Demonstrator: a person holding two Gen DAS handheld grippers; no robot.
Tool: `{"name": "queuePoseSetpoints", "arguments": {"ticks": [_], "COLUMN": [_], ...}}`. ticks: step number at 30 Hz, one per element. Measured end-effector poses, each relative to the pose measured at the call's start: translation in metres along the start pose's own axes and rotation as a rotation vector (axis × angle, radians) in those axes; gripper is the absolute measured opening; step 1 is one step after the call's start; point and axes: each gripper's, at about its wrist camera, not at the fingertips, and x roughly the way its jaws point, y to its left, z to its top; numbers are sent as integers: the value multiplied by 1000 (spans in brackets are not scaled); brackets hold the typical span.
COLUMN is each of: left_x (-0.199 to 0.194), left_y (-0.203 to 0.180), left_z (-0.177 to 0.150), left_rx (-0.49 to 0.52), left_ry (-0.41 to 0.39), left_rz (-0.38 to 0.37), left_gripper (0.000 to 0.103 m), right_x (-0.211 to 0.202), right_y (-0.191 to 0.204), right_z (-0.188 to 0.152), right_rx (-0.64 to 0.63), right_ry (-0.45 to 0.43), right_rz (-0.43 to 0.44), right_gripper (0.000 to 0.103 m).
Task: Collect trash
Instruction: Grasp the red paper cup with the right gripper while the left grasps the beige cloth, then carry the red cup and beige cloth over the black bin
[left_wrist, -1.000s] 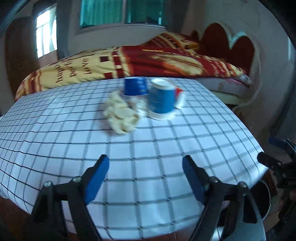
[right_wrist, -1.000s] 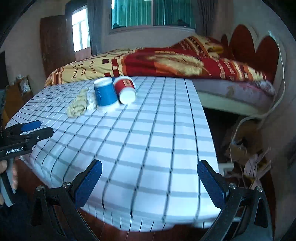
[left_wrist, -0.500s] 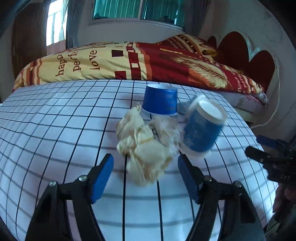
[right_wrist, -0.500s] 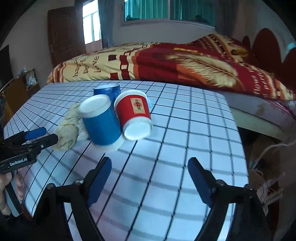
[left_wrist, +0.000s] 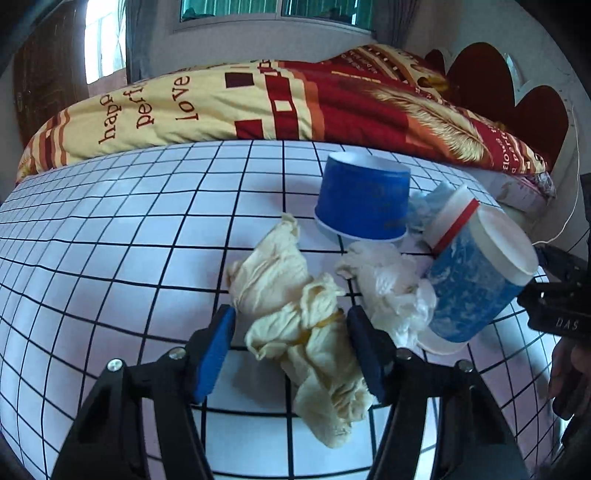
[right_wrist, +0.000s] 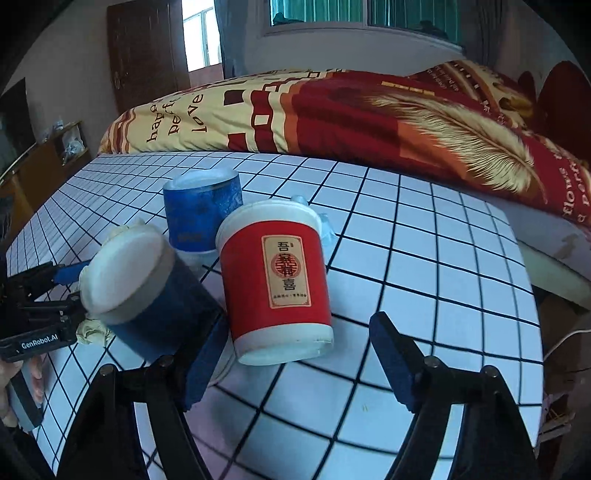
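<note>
**Lin:** Both grippers have closed in on the pile since a second ago; the trash that sat small near the top of each view now fills the middle. The left gripper (left_wrist: 290, 345) straddles the yellow crumpled paper (left_wrist: 295, 325), jaws closing, with the wad between the pads. The right pad looks to be brushing it; the left pad is not yet touching.

**Omar:** And the right gripper (right_wrist: 295, 356)?

**Lin:** Its jaws are closing too, and nothing is pressed yet. The red cup (right_wrist: 277, 284), lying upside down with its rim low in the frame, sits between the pads but nearer the left one.

**Omar:** So shift that hand toward the right of the frame before it squeezes?

**Lin:** I'd say centre it, yes, and grip the cup wall gently, since paper cups crush. The tilted blue cup (right_wrist: 147, 291) leans just left of the red one, so the left pad could nudge it over.

**Omar:** What about the paper?

**Lin:** Take the thick middle of the wad, not the loose tail hanging to the lower right. The white tissue (left_wrist: 391, 291) touches it on the right and may drag along, which is fine for collecting.

**Omar:** Anything else there?

**Lin:** A second blue cup (left_wrist: 364, 199), upside down, stands behind on the checked tablecloth (left_wrist: 110, 240). No bin shows in either view.
</note>
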Motion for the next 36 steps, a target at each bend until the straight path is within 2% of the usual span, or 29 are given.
{"name": "queuePoseSetpoints", "arguments": {"ticks": [1,2,4,7,15,20,25,36], "left_x": [2,2,0,-9,-42,-66,-97,-139], "left_y": [0,-1,-3,-7,-16,-24,-48,-113], "left_z": [1,1,1,-3,-28,-43,-58,-91], "left_rx": [1,6,18,48,98,105,133,203], "left_ry": [6,10,4,-20,-62,-81,-116,-137], "left_rz": [-8,-23,-30,-26,-37,-56,-94,-222], "left_gripper": [59,54,42,35,33,33,33,33], "right_x": [2,5,3,-9,-52,-90,-133,-238], "right_y": [0,-1,-1,0,2,-3,-8,-18], "right_z": [1,0,-3,-14,-52,-78,-103,-166], "right_rx": [4,9,17,10,-36,-27,15,84], "right_ry": [6,15,11,4,8,-31,-67,-141], "right_rz": [9,28,31,26,-14,-63,-81,-158], "right_gripper": [71,61,60,59,58,58,58,58]}}
